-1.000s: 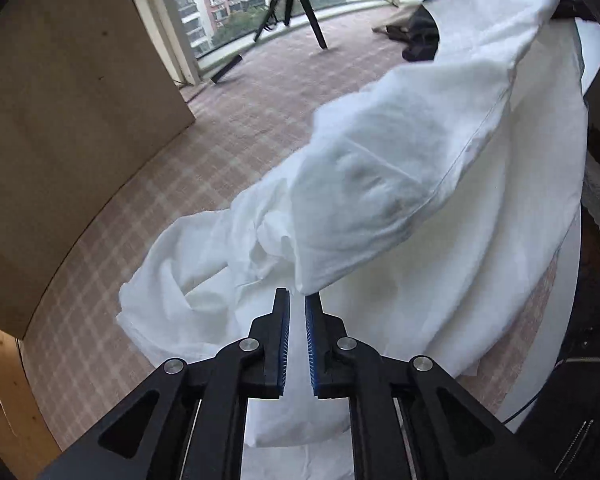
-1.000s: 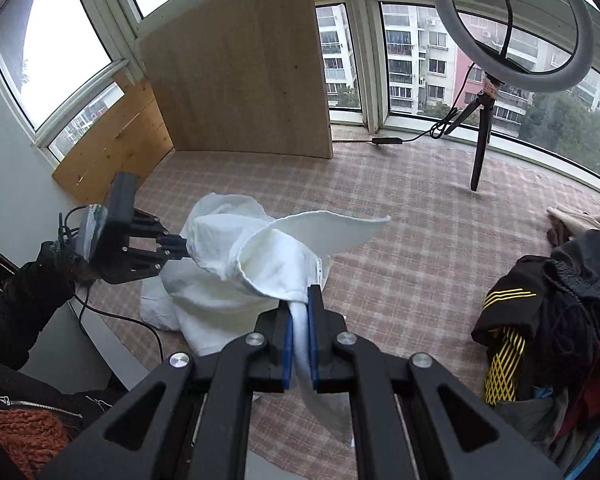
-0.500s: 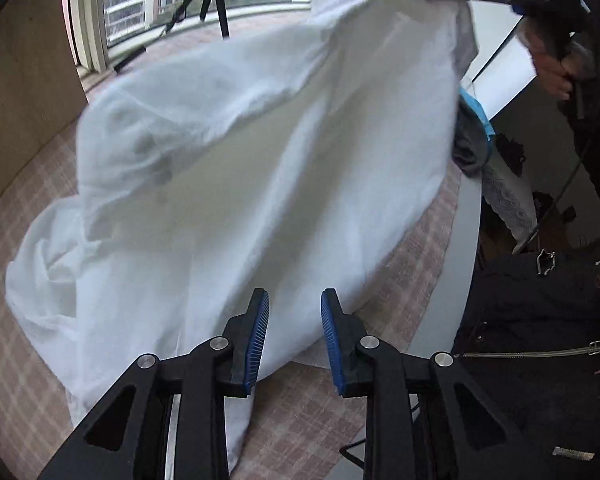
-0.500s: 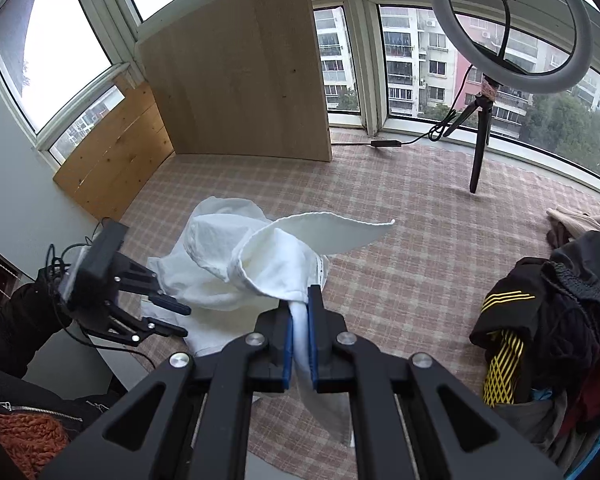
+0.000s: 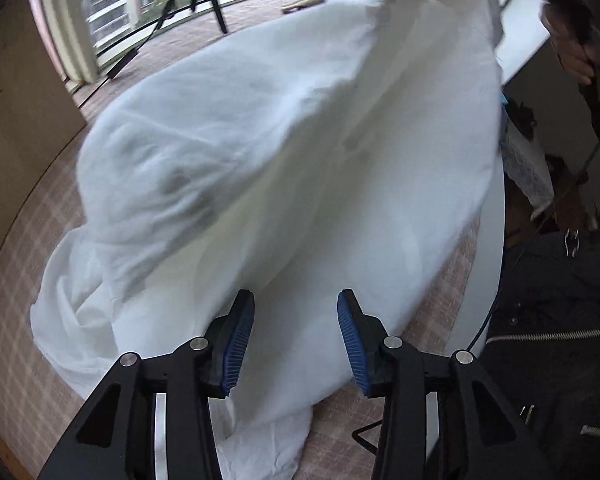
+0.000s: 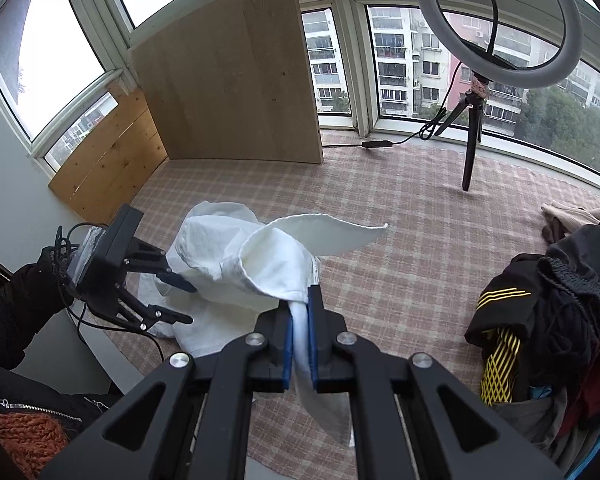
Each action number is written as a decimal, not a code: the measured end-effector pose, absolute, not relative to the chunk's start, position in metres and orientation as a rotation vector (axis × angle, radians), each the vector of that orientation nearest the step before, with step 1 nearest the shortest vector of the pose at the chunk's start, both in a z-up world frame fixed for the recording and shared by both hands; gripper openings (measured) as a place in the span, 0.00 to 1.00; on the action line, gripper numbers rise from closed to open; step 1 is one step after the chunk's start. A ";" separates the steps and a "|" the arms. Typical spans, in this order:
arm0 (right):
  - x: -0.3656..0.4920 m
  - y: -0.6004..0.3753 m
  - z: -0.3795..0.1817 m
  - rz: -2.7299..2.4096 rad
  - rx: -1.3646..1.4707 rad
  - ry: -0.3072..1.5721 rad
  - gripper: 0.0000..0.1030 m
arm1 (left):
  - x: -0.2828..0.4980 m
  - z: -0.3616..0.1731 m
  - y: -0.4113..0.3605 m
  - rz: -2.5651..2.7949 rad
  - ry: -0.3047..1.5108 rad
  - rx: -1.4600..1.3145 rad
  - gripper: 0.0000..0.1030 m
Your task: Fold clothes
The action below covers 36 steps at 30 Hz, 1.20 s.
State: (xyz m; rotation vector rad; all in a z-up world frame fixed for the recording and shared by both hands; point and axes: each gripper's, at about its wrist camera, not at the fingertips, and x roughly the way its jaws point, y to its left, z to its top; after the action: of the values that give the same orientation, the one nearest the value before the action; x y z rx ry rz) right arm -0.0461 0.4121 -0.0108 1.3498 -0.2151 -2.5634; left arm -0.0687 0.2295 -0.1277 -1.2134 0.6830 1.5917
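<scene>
A white garment (image 5: 284,168) hangs from my right gripper and drapes down onto the checked table cloth (image 6: 420,248). My right gripper (image 6: 299,332) is shut on a bunched edge of the white garment (image 6: 260,264) and holds it up. My left gripper (image 5: 296,336) is open and empty, its blue pads just in front of the garment's lower part. In the right wrist view the left gripper (image 6: 176,300) sits at the garment's left side, jaws apart.
A pile of dark clothes with yellow stripes (image 6: 540,312) lies at the right. A ring light on a tripod (image 6: 480,80) stands at the back. Wooden boards (image 6: 228,80) lean against the windows. The table's white edge (image 5: 488,280) runs along the right.
My left gripper has let go of the garment, opened wide and moved back toward its lower left side. My right gripper still holds the garment up.
</scene>
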 end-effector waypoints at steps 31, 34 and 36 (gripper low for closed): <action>-0.052 0.423 -0.030 -2.564 1.437 -0.215 0.06 | -0.057 -0.089 0.176 1.715 0.479 -1.208 0.02; -0.050 0.431 -0.038 -2.560 1.471 -0.245 0.06 | -0.041 -0.060 0.157 1.767 0.457 -1.140 0.02; -0.048 0.435 -0.041 -2.551 1.482 -0.271 0.06 | -0.052 -0.061 0.155 1.766 0.456 -1.144 0.02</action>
State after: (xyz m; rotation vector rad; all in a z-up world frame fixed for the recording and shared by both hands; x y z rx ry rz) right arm -0.0480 0.4352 -0.0414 1.4816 -0.2706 -2.5513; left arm -0.0516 0.1554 -0.0607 -1.1439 0.4564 1.7662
